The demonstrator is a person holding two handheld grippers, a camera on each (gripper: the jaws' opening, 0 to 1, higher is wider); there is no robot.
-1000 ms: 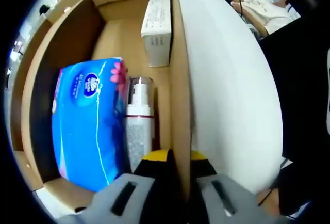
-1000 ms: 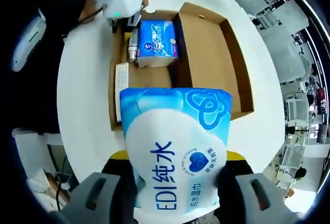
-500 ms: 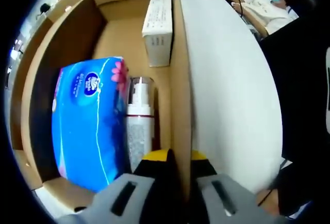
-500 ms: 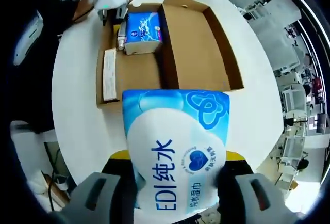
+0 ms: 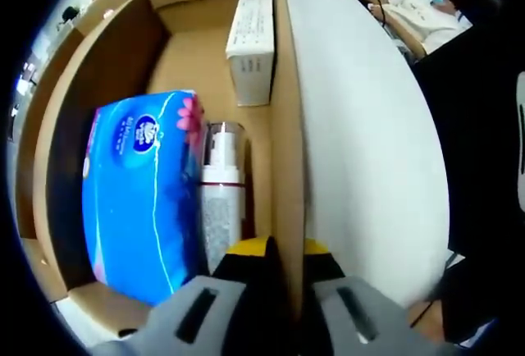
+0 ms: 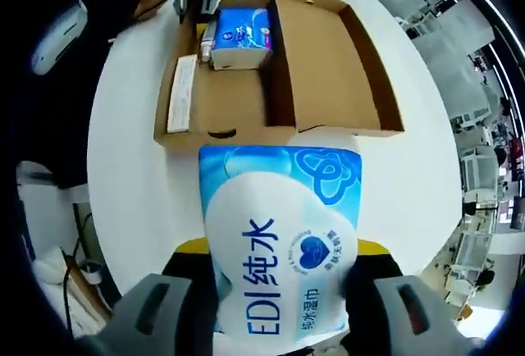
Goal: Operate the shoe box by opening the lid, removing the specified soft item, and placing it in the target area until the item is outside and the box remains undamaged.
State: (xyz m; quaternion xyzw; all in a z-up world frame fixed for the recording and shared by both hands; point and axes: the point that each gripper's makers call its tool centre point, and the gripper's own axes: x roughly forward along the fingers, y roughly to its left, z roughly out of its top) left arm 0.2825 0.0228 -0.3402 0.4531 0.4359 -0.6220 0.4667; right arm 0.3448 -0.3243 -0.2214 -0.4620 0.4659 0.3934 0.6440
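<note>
The right hand-held gripper [image 6: 279,290] clamps a blue wet-wipe pack [image 6: 279,241] above the white desk [image 6: 131,175], while the left hand-held gripper [image 5: 267,278] pinches the open shoe box [image 5: 287,151] wall.

The light-blue wipes pack [image 6: 280,241] hides the right tool's tips and the table [image 6: 131,167] strip beneath it. The shoe box [image 5: 289,126] wall covers the left tool's tips. The bottle's [image 5: 221,200] lower end sits behind that tool. Print on the white carton [image 5: 250,40] is too small to read
</note>
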